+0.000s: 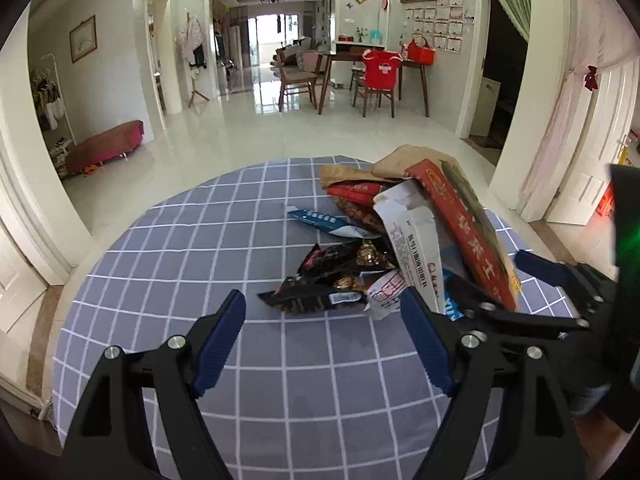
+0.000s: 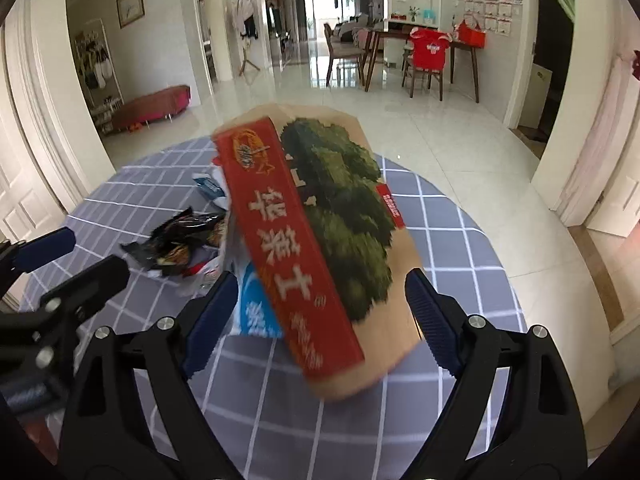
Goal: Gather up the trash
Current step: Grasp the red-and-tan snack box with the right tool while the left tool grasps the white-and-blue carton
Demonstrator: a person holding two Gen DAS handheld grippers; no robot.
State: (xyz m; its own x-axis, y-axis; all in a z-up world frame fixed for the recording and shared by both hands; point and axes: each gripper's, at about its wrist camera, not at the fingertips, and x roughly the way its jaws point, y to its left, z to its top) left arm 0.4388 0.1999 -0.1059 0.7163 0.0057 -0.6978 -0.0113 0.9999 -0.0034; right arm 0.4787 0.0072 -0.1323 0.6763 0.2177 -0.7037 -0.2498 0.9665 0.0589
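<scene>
A heap of trash lies on a round table with a blue-grey checked cloth (image 1: 280, 380). In it are black snack wrappers (image 1: 316, 296), a blue-white wrapper (image 1: 324, 222), a white carton (image 1: 416, 252) and a long red-and-tan box (image 1: 460, 224) leaning on top. My left gripper (image 1: 322, 308) stands open just short of the black wrappers, with nothing between its fingers. In the right wrist view the red-and-tan box (image 2: 332, 220), printed with a green tree, lies tilted and blurred between the wide fingers of my right gripper (image 2: 320, 284). The pads do not visibly press it. A blue-white bag (image 2: 256, 312) lies under the box.
The table's far edge drops to a glossy tiled floor (image 1: 248, 136). The right gripper (image 1: 492, 276) crowds the left gripper's right side, and the left gripper (image 2: 80, 260) shows at the left of the right wrist view. A dining table with chairs (image 1: 372, 76) stands far back.
</scene>
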